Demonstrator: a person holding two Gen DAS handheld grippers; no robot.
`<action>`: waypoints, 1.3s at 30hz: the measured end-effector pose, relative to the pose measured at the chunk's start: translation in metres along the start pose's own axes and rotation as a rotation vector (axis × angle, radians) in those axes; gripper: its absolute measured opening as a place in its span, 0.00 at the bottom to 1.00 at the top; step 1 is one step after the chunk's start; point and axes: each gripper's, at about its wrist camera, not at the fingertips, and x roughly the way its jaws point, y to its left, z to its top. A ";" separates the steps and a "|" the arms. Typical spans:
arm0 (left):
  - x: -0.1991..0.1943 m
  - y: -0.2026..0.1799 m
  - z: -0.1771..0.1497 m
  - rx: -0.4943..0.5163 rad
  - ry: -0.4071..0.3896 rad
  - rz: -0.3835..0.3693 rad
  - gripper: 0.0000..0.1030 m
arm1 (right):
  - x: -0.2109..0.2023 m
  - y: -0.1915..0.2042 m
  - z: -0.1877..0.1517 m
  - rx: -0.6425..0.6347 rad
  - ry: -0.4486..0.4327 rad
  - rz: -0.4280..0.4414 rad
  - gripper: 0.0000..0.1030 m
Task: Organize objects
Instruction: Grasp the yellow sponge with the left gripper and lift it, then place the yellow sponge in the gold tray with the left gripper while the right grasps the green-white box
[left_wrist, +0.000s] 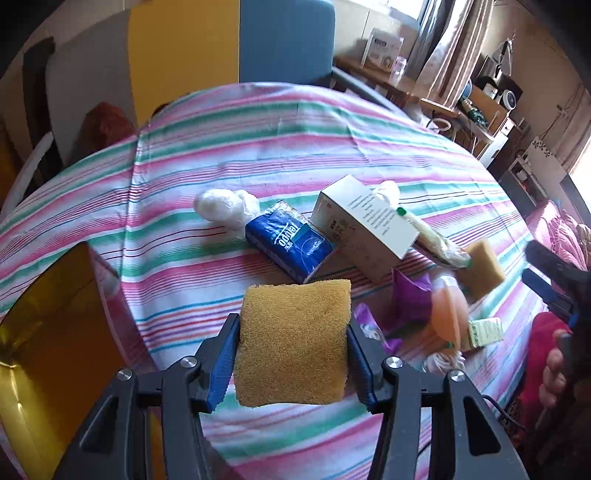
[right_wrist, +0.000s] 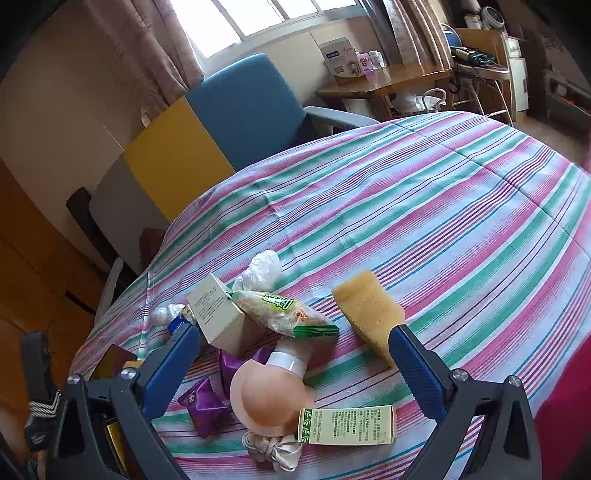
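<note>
We are holding a yellow sponge (left_wrist: 293, 343) in our left tongs (left_wrist: 293, 354), the blue pads pressing its two sides so that it is hanging above the striped cloth (left_wrist: 258, 147) covering the worktop. Just beyond the sponge a blue tissue pack (left_wrist: 290, 242) is lying on the cloth, with a white crumpled bag (left_wrist: 225, 205) behind it and a white carton (left_wrist: 365, 221) leaning beside it.

Our right tongs (right_wrist: 293, 369) are standing wide apart with nothing between the pads, hovering over the cluster of things. Below them a peach-coloured bottle (right_wrist: 269, 395) is lying on its side, touching a green-and-cream box (right_wrist: 347, 424) in front of it. A purple packet (right_wrist: 205, 406) is sitting just to the bottle's left, and a coil of white cord (right_wrist: 273, 450) is lying near the bottom edge. A clear snack bag with green ends (right_wrist: 280, 312) is resting against the carton. A second sponge (right_wrist: 369, 314) is lying apart on the right, near the right-hand finger.

Behind the worktop a blue chair (right_wrist: 247, 107) is standing against the wall.
</note>
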 end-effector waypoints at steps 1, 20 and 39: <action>-0.008 -0.001 -0.003 -0.001 -0.015 -0.007 0.53 | 0.001 0.002 0.000 -0.009 0.006 0.000 1.00; -0.110 0.071 -0.092 -0.121 -0.135 -0.043 0.53 | 0.040 0.036 -0.024 -0.467 0.515 -0.205 0.94; -0.137 0.221 -0.149 -0.438 -0.160 0.095 0.53 | 0.052 -0.007 -0.035 -0.237 0.488 -0.333 0.72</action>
